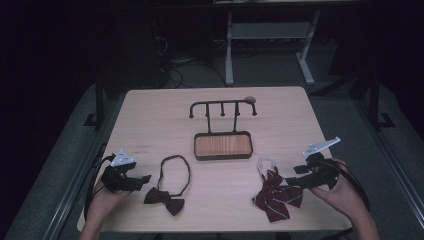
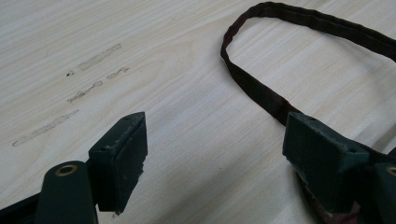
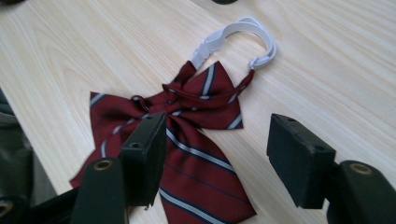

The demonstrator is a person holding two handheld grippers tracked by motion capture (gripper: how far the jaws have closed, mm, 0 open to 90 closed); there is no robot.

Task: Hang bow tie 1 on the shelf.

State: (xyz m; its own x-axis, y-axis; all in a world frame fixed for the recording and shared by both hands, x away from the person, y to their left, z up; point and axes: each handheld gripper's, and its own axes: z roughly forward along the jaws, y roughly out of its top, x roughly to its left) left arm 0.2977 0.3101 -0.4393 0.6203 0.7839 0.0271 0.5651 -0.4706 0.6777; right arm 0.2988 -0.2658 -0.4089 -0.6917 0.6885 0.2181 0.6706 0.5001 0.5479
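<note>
Two bow ties lie on the counter [image 1: 150, 115], one before each hand, with a hook rack [image 1: 222, 107] and its tray [image 1: 223, 145] standing well behind them. The left claw [image 1: 142, 179] is spread wide, hovering just left of the dark bow tie [image 1: 165, 198], whose neck loop [image 2: 261, 88] curves away ahead of one pad in the left gripper view. The right claw [image 1: 295, 181] is likewise spread, holding nothing, close against the right edge of the striped bow tie [image 1: 276, 196]; in the right gripper view the striped cloth [image 3: 187, 140] lies between and under the jaws, with its white clasp [image 3: 238, 35] farther ahead.

The step in hand looks like picking up a tie, probably to hang it on the rack. For the striped one, I would bring the right claw forward to the knot or the white clasp rather than pinching loose cloth, which would slip or bunch. Lower until one pad slides under the band, then close firmly. For the dark tie, take the loop near its top, so it hangs open and can drop over a hook. Lift straight up to avoid dragging the fabric across the wood.
</note>
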